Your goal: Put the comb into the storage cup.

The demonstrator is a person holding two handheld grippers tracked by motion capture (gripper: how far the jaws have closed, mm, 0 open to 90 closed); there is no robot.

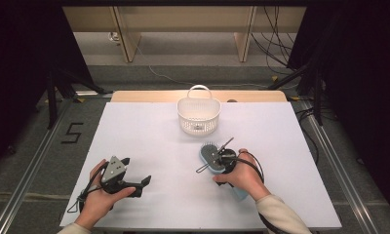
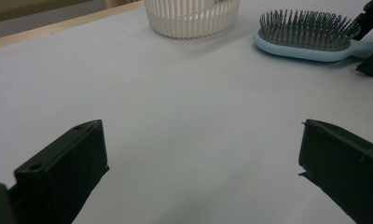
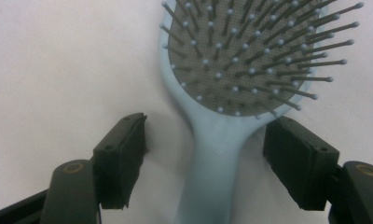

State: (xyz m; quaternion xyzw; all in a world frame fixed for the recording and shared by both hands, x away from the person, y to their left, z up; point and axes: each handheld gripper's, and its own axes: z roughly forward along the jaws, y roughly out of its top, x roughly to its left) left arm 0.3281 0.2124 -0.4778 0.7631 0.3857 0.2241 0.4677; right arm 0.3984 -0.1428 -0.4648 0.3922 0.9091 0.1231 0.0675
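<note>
A light blue hairbrush [image 1: 209, 150] lies bristles up on the white table top [image 1: 149, 141], its head toward a white slatted basket [image 1: 199, 117]. In the right gripper view, my right gripper [image 3: 208, 154] straddles the neck of the hairbrush [image 3: 240, 60], one black jaw on each side with a gap between each pad and the plastic. A hand holds my right gripper [image 1: 221, 158] low over the handle. My left gripper [image 1: 134, 170] rests at the front left, open wide, with bare table between its jaws [image 2: 201, 154]. From there the hairbrush [image 2: 306, 39] and basket [image 2: 189, 18] show far ahead.
The basket stands upright with its handle up near the table's far edge, where a wooden strip [image 1: 149, 96] shows. Cables trail from both grippers toward the front. Dark stands and cables sit on the floor beyond both sides of the table.
</note>
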